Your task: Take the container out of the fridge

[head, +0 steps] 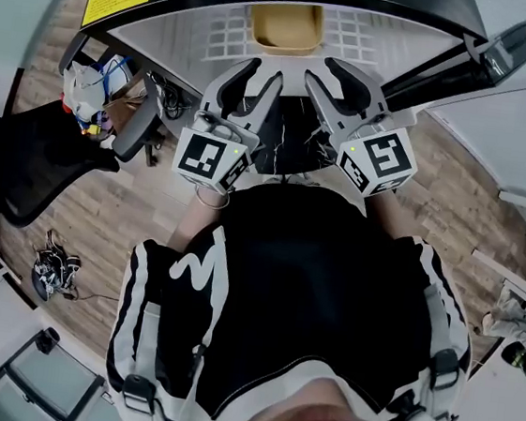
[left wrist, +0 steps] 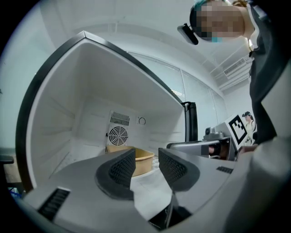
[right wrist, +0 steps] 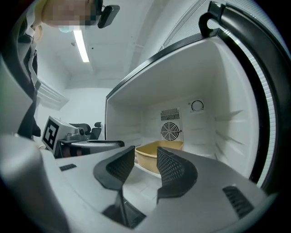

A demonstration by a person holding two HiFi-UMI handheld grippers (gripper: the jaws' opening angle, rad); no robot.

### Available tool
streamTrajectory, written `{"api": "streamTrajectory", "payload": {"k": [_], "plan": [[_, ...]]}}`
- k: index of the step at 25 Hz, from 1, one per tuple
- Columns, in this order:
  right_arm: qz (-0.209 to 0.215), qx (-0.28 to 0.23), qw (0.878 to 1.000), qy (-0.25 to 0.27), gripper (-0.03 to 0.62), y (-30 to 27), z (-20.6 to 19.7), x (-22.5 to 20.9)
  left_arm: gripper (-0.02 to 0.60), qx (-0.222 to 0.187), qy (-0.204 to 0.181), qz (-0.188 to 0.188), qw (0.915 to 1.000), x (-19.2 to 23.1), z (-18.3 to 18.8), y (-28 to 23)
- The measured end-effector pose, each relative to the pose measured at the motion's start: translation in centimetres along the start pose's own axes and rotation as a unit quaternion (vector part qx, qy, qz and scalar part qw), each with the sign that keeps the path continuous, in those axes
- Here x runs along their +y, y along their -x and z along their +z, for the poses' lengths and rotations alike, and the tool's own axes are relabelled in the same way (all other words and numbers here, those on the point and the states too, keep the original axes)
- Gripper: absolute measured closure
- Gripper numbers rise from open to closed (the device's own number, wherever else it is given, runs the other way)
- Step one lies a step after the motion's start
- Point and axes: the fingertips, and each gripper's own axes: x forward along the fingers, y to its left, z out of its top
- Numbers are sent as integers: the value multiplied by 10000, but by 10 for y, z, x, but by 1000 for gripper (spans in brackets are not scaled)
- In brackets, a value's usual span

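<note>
A shallow tan container (head: 284, 26) sits on the white wire shelf (head: 359, 27) inside the open fridge. In the head view my left gripper (head: 265, 71) and right gripper (head: 324, 72) are held side by side in front of the shelf, short of the container. Both stand open with nothing between the pads. The left gripper view shows the left gripper (left wrist: 146, 154) aimed at the container (left wrist: 144, 164), whose left part is hidden behind one jaw. In the right gripper view the right gripper (right wrist: 145, 152) also frames the container (right wrist: 148, 160), which stands further back.
The fridge's back wall carries a round fan grille (left wrist: 118, 135). Its door (head: 508, 44) stands swung open at the right. A black office chair (head: 22, 168) and a heap of bags (head: 93, 91) are on the wooden floor at the left.
</note>
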Motion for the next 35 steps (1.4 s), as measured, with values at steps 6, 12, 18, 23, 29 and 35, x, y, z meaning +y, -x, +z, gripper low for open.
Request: {"api": "streamTrajectory", "payload": {"k": [6,12,18,23,29,35], "plan": [[-15,373,9993,39,404,-12,-12,-9,384,295,68,168,9994,16,-13,-3],[-90,669,9977,57,375,-22,-22,-18,347,681,31,266,9973,28,-26,-13],[-193,853,9961,119,372,-33,-30,-29,327,934,67,295,9952,35,-35,-23],[-158,1072,9938,229,364,-41,-37,-30,321,1067,132,357,9936,42,-40,-29],[-172,1300,9911,205,355,-49,-41,-34,318,1338,175,391,9901,49,-49,-36],[-174,1396,9897,250,353,-54,-43,-37,311,1552,154,350,9872,50,-52,-42]]}}
